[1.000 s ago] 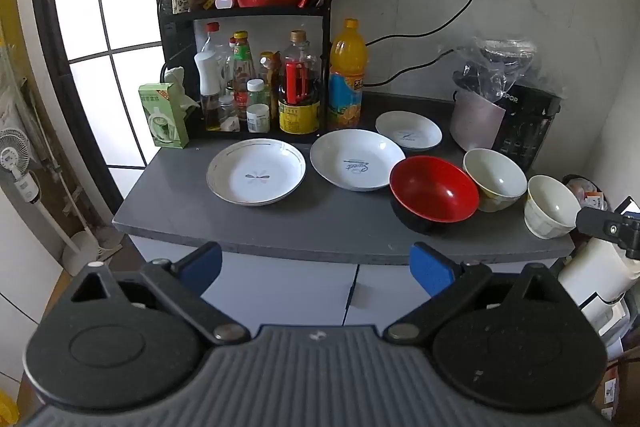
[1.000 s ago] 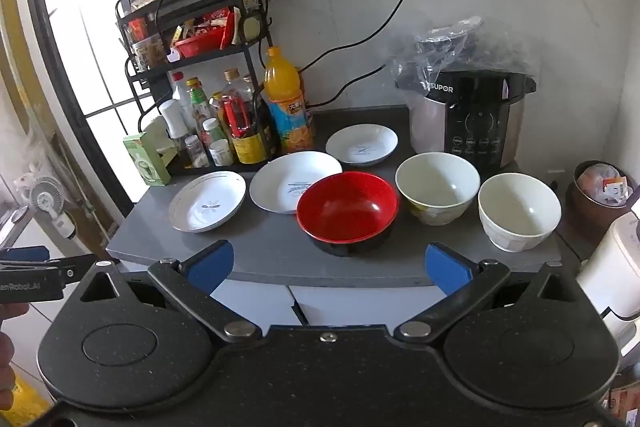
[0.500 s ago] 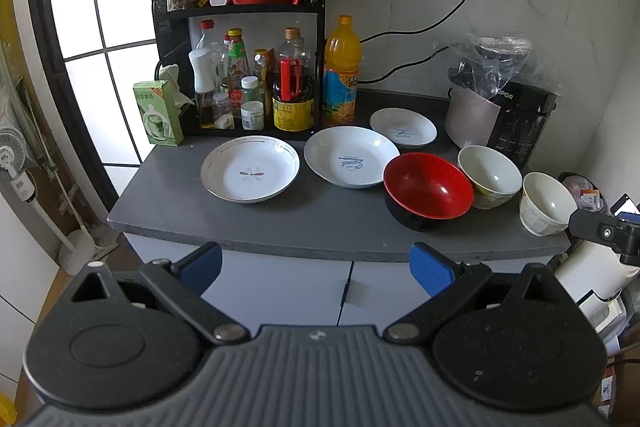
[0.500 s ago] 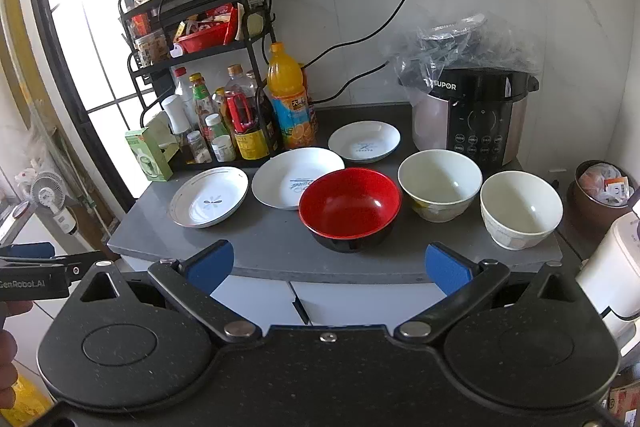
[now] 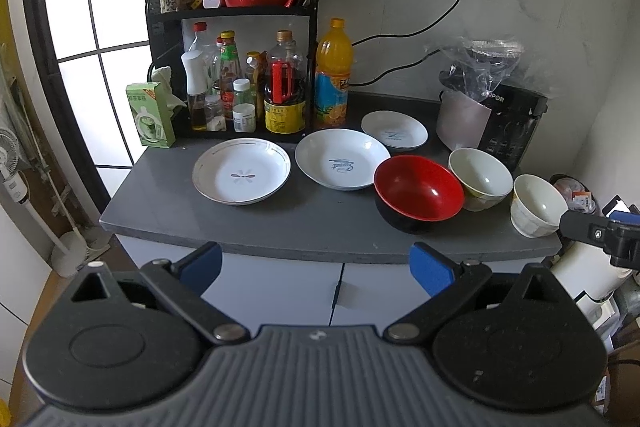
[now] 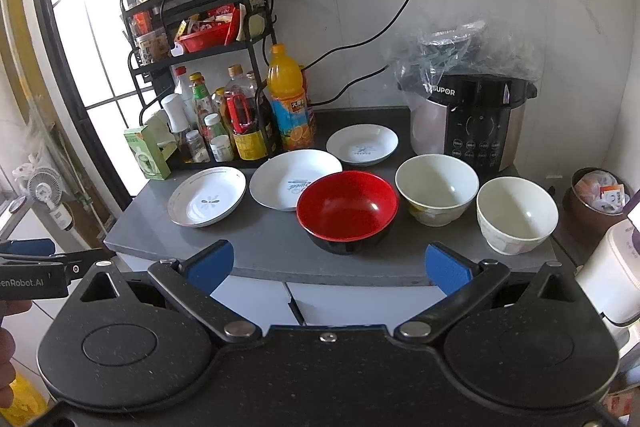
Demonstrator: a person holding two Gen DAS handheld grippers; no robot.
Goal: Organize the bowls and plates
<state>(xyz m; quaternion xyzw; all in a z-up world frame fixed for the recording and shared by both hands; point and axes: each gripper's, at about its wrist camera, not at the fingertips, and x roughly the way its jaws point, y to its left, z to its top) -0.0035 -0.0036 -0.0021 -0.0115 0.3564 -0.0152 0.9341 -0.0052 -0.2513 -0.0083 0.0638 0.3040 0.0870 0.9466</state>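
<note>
Three white plates lie on the grey counter [image 5: 280, 223]: a gold-rimmed plate [image 5: 241, 171] at left, a larger plate [image 5: 342, 159] in the middle, a small plate [image 5: 394, 130] behind. To their right stand a red bowl [image 5: 418, 191], a cream bowl [image 5: 480, 179] and a white bowl [image 5: 536, 205]. The same dishes show in the right wrist view: red bowl [image 6: 347, 207], cream bowl [image 6: 437, 187], white bowl [image 6: 517, 213]. My left gripper [image 5: 316, 263] and right gripper [image 6: 326, 263] are open, empty, and held back in front of the counter edge.
A black rack [image 5: 232, 27] with bottles and an orange juice bottle [image 5: 333, 75] stands at the counter's back left. A rice cooker [image 6: 468, 119] under plastic stands at the back right. A green box [image 5: 150, 115] sits at the far left. White cabinet doors [image 5: 340, 291] are below.
Both views have drawn slightly back and up from the counter; the dishes have not moved. Both grippers stay open.
</note>
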